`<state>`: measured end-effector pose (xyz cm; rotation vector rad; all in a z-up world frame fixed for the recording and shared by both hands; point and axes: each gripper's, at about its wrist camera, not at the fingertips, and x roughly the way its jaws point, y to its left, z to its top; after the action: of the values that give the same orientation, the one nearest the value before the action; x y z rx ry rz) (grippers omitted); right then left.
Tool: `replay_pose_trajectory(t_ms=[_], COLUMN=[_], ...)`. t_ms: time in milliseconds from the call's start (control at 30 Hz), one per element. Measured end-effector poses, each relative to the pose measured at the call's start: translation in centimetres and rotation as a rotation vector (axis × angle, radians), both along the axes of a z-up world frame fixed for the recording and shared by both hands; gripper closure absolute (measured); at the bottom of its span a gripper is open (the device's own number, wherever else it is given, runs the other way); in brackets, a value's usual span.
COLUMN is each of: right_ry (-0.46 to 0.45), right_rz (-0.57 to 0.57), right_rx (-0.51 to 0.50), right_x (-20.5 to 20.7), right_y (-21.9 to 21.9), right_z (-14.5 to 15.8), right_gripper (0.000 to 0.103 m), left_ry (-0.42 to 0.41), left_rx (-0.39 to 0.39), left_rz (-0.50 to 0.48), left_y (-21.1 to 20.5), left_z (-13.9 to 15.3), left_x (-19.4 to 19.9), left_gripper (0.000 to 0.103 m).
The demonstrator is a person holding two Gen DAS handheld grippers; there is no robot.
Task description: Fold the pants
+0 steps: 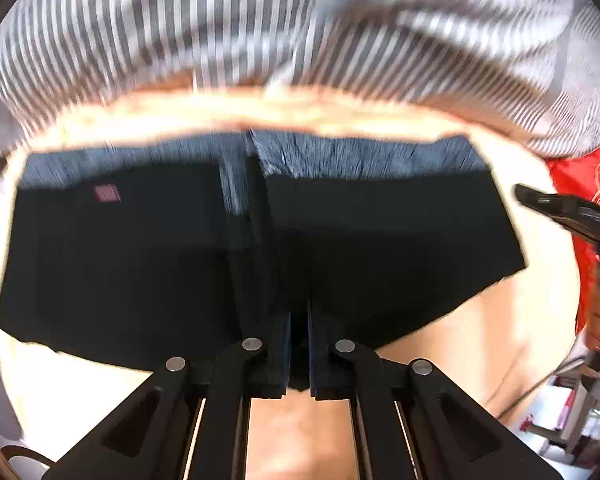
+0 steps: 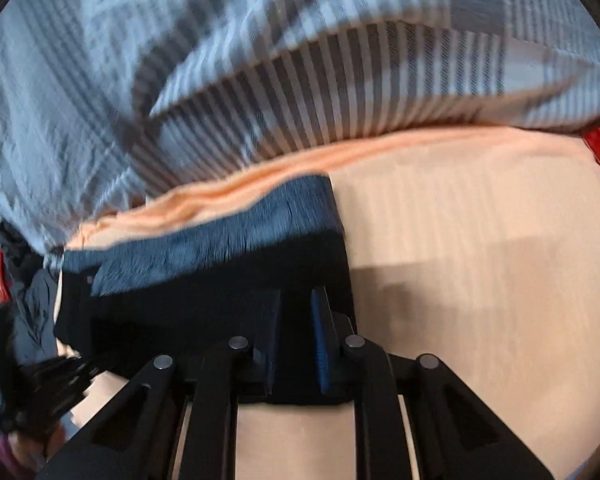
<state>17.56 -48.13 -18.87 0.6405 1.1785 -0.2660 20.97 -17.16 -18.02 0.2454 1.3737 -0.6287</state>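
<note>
Black pants [image 1: 148,264] lie spread flat on the tan tabletop [image 1: 480,360], grey-blue waistband toward the striped bedding [image 1: 180,20]. Left gripper [image 1: 299,344] is clamped on their near edge. Right gripper [image 2: 296,344], jaws narrowly apart, pinches the pants' right corner.

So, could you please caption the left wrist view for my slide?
Left tongs shut on the near edge of dark folded pants lying on a peach-coloured surface.
</note>
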Motion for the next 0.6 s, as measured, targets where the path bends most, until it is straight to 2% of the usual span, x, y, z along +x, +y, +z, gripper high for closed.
replay_pose_trajectory(t_ms=[200, 267, 433, 533, 600], right_ry=[0.043, 0.075, 0.103, 0.078, 0.051], right_rz=[0.061, 0.085, 0.188, 0.273, 0.287], right_rx=[0.048, 0.074, 0.101, 0.047, 0.13], right_x=[4.2, 4.7, 2.8, 1.9, 1.8], right_y=[-0.2, 0.5, 5.1, 7.6, 7.9], right_z=[-2.0, -3.4, -5.1, -4.5, -4.0], right_gripper=[0.086, 0.086, 0.086, 0.086, 0.086], left_ry=[-0.08, -0.072, 0.002, 0.042, 0.049], left_rx=[-0.042, -0.034, 0.096, 0.192, 0.205], left_rz=[0.008, 0.016, -0.007, 0.023, 0.061], left_y=[-2.7, -2.4, 0.2, 2.4, 3.6], left_z=[3.4, 3.3, -0.3, -2.6, -2.3], left_x=[2.2, 3.2, 0.6, -0.7, -0.6], left_gripper=[0.097, 0.097, 0.097, 0.097, 0.097])
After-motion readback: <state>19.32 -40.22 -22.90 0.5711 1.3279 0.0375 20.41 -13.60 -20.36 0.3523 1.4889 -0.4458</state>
